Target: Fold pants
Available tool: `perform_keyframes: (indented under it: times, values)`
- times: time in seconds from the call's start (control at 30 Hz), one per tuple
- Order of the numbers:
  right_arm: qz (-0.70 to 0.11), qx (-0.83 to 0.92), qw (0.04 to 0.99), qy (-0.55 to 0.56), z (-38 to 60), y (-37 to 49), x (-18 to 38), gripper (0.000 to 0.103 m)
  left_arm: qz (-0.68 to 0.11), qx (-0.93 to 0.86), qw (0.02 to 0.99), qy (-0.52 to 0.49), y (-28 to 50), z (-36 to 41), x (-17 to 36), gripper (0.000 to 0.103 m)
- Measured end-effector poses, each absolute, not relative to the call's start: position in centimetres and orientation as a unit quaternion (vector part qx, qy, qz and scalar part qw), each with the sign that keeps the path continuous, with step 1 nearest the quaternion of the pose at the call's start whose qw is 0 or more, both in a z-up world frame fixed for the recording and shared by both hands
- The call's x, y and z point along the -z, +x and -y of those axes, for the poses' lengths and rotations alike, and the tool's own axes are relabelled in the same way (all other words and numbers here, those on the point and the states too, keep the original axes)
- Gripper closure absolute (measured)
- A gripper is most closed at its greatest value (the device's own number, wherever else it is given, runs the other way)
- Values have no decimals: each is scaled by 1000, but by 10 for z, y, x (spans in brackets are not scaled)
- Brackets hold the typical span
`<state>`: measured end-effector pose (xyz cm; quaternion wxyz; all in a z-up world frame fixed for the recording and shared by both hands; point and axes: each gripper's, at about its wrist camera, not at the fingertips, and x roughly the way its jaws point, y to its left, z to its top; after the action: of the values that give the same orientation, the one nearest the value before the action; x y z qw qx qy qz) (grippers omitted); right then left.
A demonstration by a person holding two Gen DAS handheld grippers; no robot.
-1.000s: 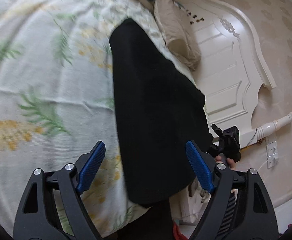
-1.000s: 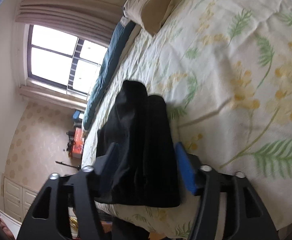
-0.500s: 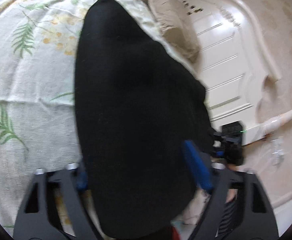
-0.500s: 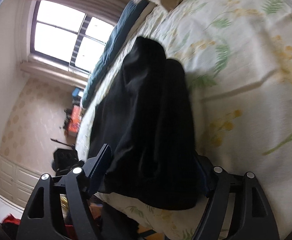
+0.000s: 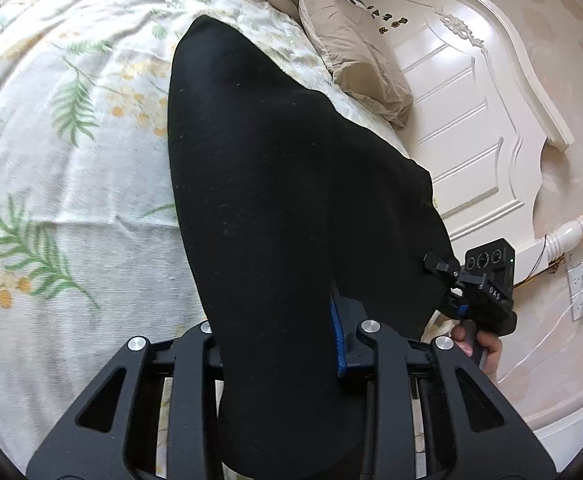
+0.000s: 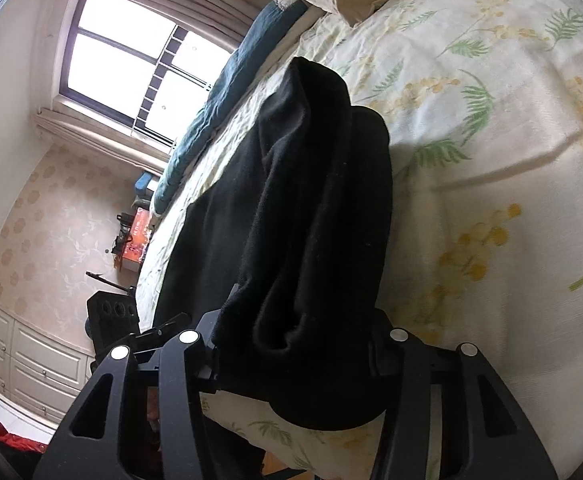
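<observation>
The black, matte, soft-knit pants (image 5: 275, 208) lie lengthwise near the foot edge of the bed's floral-print cotton sheet (image 5: 63, 168), their near end draped over that edge. Beyond the pants the sheet stretches open and lightly creased toward the beige pillow (image 5: 355, 64). The left gripper (image 5: 279, 340) is closing, the pants' fabric bunched between its blue-padded jaws and filling the gap. The right gripper (image 6: 295, 344) is also closing around a thick rolled fold of the pants; its pads are hidden under cloth, so firm contact cannot be told. A glossy white carved headboard (image 5: 471, 92) stands past the pillow
</observation>
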<state>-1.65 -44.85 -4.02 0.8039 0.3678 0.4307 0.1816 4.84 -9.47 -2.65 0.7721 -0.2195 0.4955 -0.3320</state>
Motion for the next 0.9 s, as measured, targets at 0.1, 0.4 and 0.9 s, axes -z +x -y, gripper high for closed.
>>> perform_keyframes:
  times: [0.1,0.4,0.9]
  values:
    - [-432,-193,801,367,440,-10,39,54,-493,324,775,-228,46,80,27,74]
    - [-446,-240,786,354,380,23,40,54,-480,289,790,-249,37,22,25,74]
    - [-475,-333,746,328,254,57,45,54,-447,222,828,-256,13,-103,14,74]
